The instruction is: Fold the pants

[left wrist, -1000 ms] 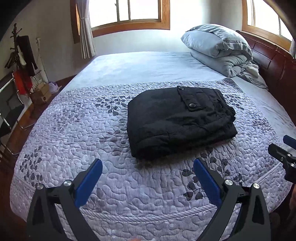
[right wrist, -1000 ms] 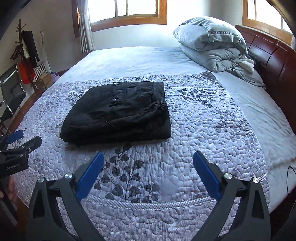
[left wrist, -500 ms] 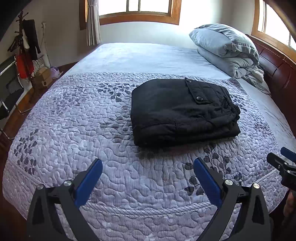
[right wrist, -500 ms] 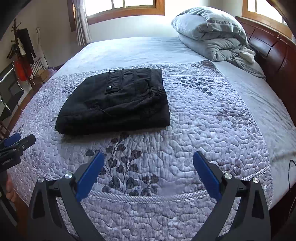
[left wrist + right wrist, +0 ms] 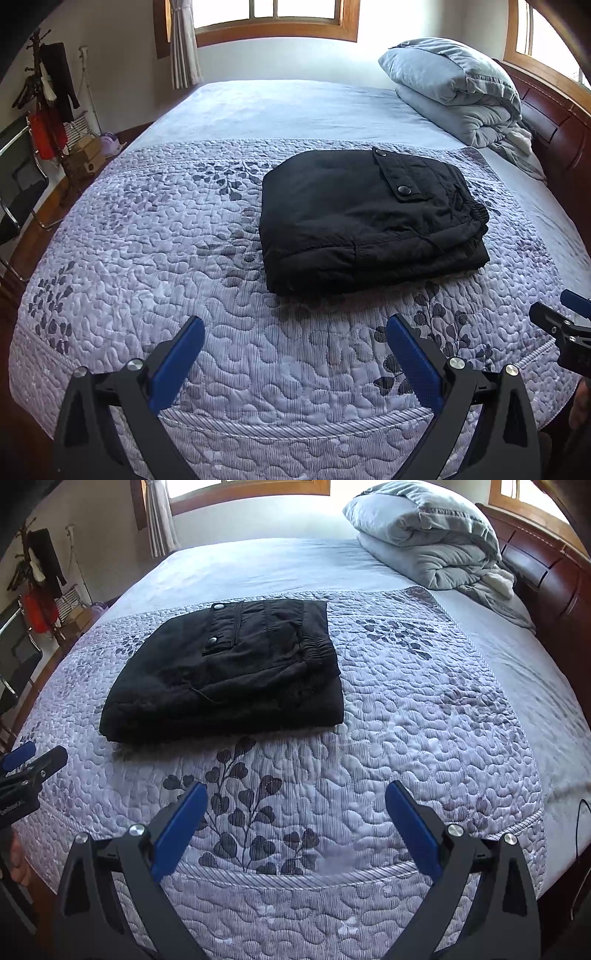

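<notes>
Far left, beside the bed: coat rack hung with dark and red clothes, above a chair. Nearer, left gripper low over the quilt's near edge, blue fingers spread wide, gripping nothing. Across the middle, a lilac quilt stitched with leaf patterns, covering the bed's near half. On it, centre, black pants folded into a thick rectangle, pocket flap and snap button on top, elastic waistband to the right. Well apart from both grippers. Right gripper likewise spread wide, empty, over the quilt edge. Far right, folded grey duvet against a dark wooden headboard.
</notes>
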